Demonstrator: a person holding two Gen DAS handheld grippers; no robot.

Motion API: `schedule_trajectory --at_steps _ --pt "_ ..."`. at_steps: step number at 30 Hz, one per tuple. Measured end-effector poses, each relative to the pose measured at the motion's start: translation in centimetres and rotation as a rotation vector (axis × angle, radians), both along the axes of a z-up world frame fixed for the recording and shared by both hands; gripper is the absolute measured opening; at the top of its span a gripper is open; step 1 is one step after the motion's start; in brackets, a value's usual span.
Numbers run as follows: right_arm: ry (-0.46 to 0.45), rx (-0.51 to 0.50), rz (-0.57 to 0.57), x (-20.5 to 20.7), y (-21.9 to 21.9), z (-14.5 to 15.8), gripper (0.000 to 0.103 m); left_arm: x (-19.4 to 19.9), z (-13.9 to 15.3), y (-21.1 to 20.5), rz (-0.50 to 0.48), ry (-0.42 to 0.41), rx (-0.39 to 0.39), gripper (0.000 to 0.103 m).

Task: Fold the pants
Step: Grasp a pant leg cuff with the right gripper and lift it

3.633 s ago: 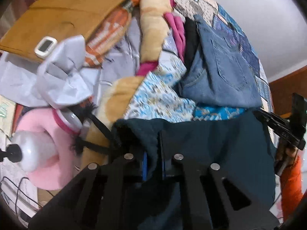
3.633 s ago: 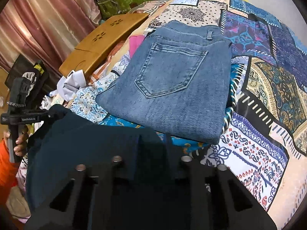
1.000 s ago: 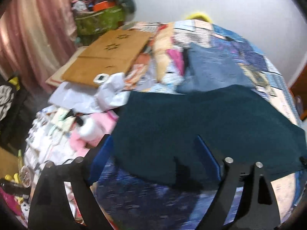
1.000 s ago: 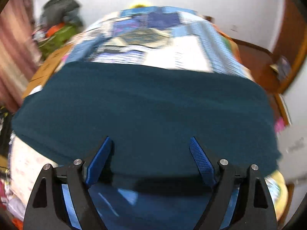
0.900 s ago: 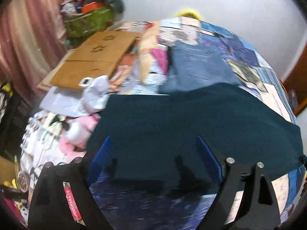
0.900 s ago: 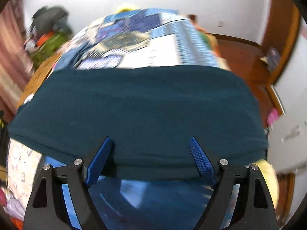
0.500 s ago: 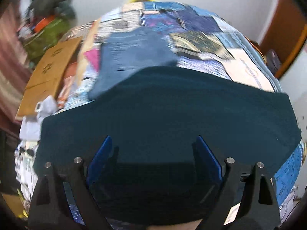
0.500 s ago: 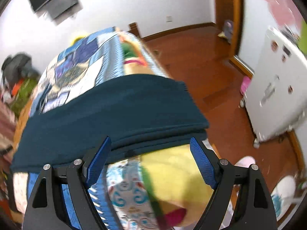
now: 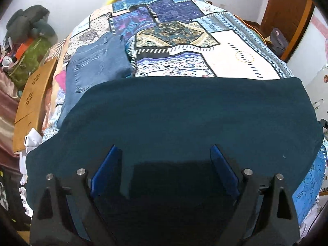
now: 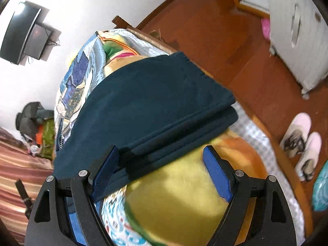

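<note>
Teal pants (image 9: 184,119) lay flat across the bed (image 9: 235,53), both the left hand-held gripper (image 9: 164,164) and right hand-held gripper (image 10: 162,164) spread wide and empty, so pinching matching edges evenly would keep the fold neat.

right tool (image 10: 162,160) spread wide | teal pants (image 10: 147,106) folded on bed | slippers (image 10: 301,143) on floor

Cloth, wood and plastic surfaces

Dark teal pants (image 9: 184,112) are matt, soft knit cloth; the jeans (image 9: 98,65) at ten o'clock are coarse denim; the quilt (image 9: 184,34) printed cotton; the floor (image 10: 235,41) glossy wood.
</note>
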State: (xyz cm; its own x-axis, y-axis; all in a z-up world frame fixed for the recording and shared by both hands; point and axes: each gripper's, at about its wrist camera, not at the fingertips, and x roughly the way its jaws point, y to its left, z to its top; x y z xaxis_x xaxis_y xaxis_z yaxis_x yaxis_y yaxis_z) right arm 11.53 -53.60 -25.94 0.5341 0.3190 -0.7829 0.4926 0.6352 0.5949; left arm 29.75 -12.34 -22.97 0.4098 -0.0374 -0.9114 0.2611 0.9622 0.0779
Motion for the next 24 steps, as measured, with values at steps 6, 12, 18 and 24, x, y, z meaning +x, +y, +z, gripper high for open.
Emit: schedule_trajectory --at_steps 6,12,18,24 --pt "0.028 0.085 -0.066 0.7 -1.6 -2.1 0.080 0.5 -0.6 -0.8 0.011 0.023 -0.045 0.096" --pt "0.036 0.115 -0.164 1.0 -3.8 -3.2 0.050 0.4 -0.6 -1.8 -0.005 0.007 -0.029 0.096" --pt "0.028 -0.045 -0.173 2.1 -4.5 -1.7 0.019 0.3 -0.4 -1.6 -0.005 0.012 -0.047 0.096" --pt "-0.091 -0.270 -0.127 2.5 -3.6 3.5 0.012 -0.6 0.4 -1.5 -0.020 0.001 -0.070 0.096"
